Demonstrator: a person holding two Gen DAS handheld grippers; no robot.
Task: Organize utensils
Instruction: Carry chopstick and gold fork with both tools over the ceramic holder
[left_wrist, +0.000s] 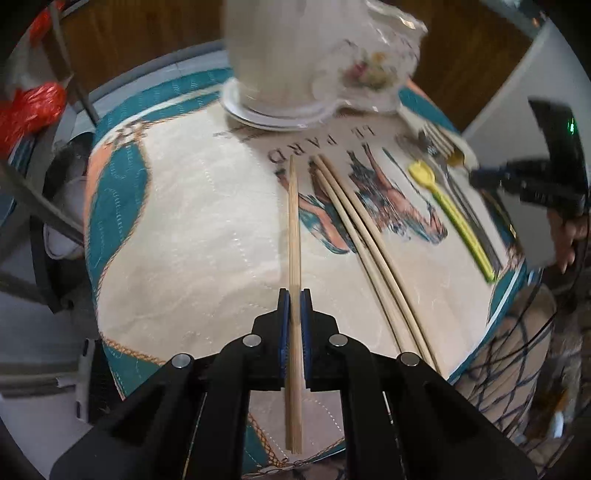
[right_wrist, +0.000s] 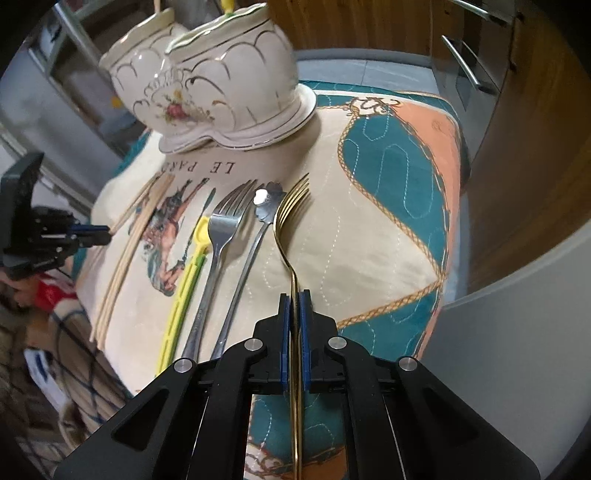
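The left gripper (left_wrist: 294, 295) is clamped on 1 chopstick (left_wrist: 294, 221), the right gripper (right_wrist: 294, 297) on 1 gold fork (right_wrist: 290, 221).

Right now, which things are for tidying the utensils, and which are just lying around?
For the job: chopsticks in the left hand-held gripper, gold fork in the right hand-held gripper, silver fork, spoon, ceramic holders.

Lying about: red bag, cabinet handles.

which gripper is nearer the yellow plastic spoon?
Right. The right gripper, clamping the gold fork, sits a few utensils from the yellow plastic spoon; the left gripper is beyond the chopsticks.
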